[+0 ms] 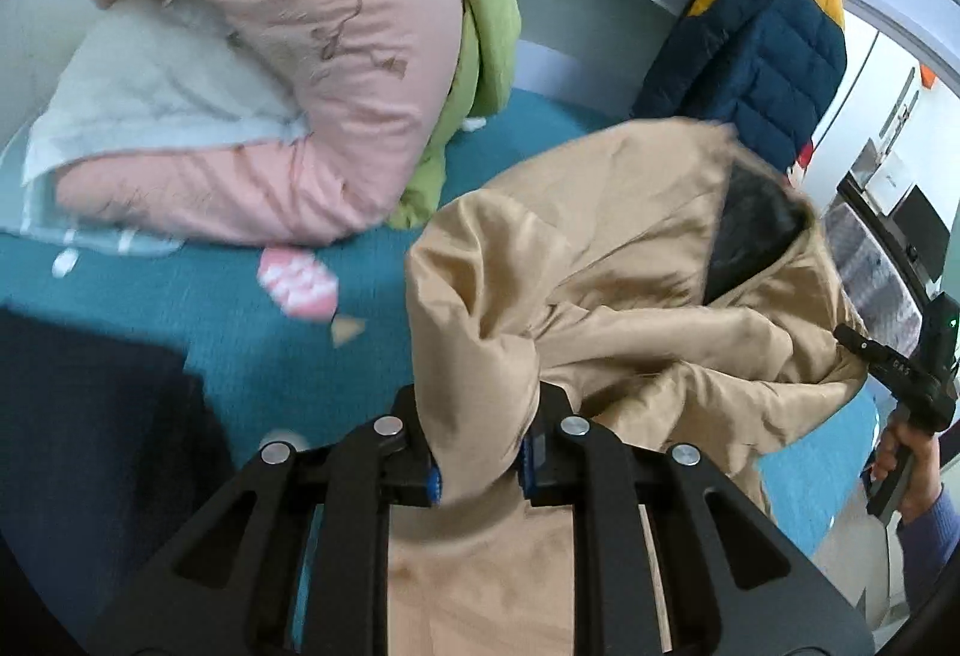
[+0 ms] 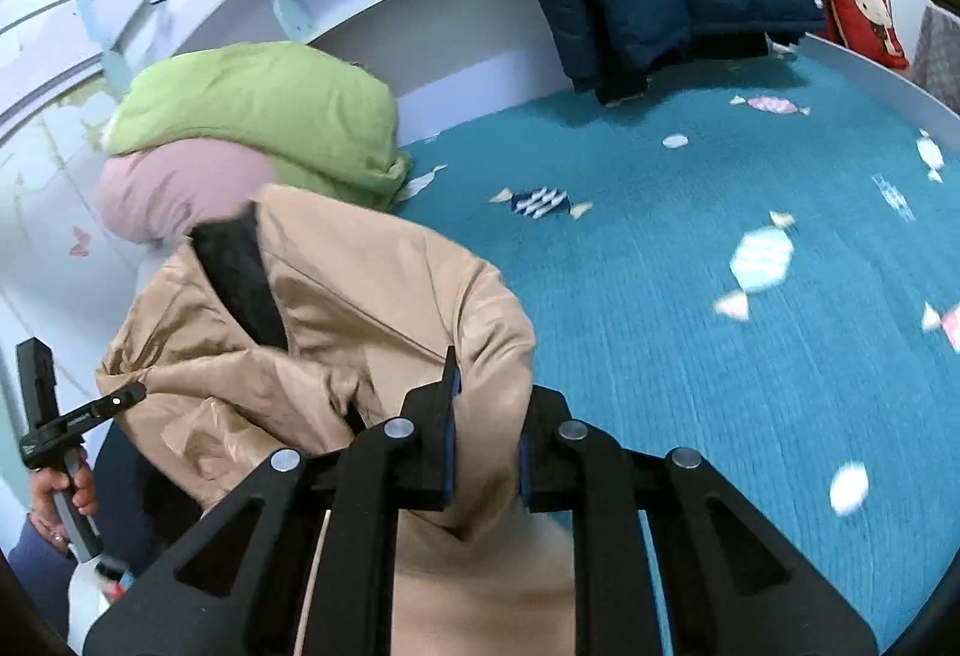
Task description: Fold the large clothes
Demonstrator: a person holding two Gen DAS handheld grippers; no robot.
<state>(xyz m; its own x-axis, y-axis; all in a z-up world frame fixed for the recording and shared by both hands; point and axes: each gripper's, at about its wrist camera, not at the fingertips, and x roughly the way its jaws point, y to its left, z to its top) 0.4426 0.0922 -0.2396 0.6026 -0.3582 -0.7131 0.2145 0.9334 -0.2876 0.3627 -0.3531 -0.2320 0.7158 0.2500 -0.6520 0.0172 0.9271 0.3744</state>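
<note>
Fingers of the left gripper and right gripper each clench the tan coat above the teal bed; only the right view shows a red cushion.

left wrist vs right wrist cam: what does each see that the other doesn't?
Left wrist only: a dark garment on the bed at lower left, the white lining under the pink quilt, and the yellow top of the hanging puffer jacket.

Right wrist only: a red cushion past the bed's far edge, and a wide bare stretch of the teal bedspread.

Both: the tan coat, clamped by the left gripper and the right gripper, plus the pink quilt and green quilt.
</note>
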